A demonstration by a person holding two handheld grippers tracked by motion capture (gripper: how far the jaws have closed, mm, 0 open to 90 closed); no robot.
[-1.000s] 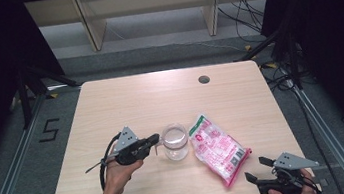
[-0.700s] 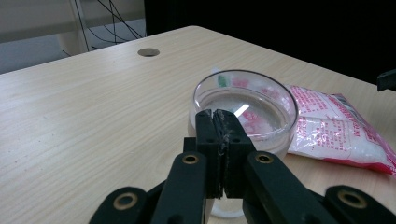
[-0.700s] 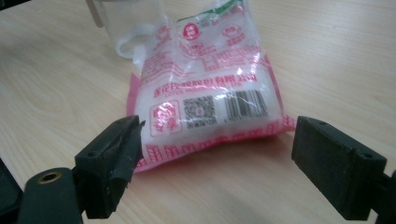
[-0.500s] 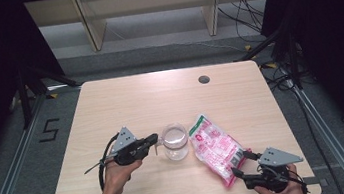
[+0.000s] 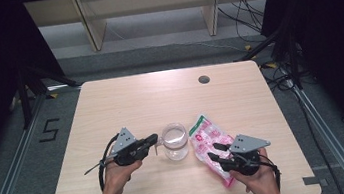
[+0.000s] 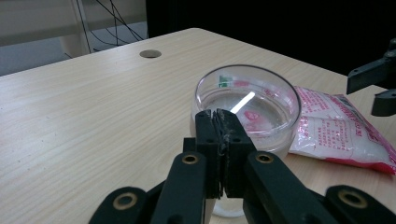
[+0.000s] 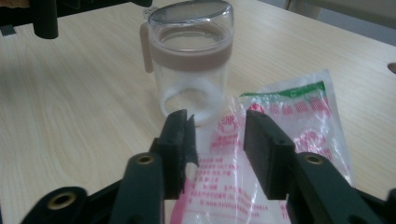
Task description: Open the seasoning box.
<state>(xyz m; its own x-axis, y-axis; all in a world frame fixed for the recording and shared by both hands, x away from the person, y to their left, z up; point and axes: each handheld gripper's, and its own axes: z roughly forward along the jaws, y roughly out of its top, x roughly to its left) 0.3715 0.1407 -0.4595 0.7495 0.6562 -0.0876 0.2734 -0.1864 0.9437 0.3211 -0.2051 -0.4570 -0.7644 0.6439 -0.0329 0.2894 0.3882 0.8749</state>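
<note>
A clear glass jar [image 5: 175, 141] with a pinkish band and a clear lid stands at the table's front middle; it also shows as the jar [image 6: 247, 105] and the jar [image 7: 191, 56] in the gripper views. A pink, white and green plastic bag [image 5: 210, 135] lies flat just right of it. My left gripper [image 5: 153, 140] is shut, its tips right at the jar's left side and level with the lid, with nothing visible between the closed jaws [image 6: 223, 126]. My right gripper [image 5: 216, 151] is open and low over the bag's near end [image 7: 280, 130], pointing at the jar.
The light wooden table [image 5: 125, 103] has a round cable hole [image 5: 203, 79] at the back right. A hand holds each gripper from the front edge. Shelving and cables stand on the floor beyond the table.
My right gripper has moved left and forward from the table's front right corner onto the bag's near end. The left gripper, jar and bag have stayed put.
</note>
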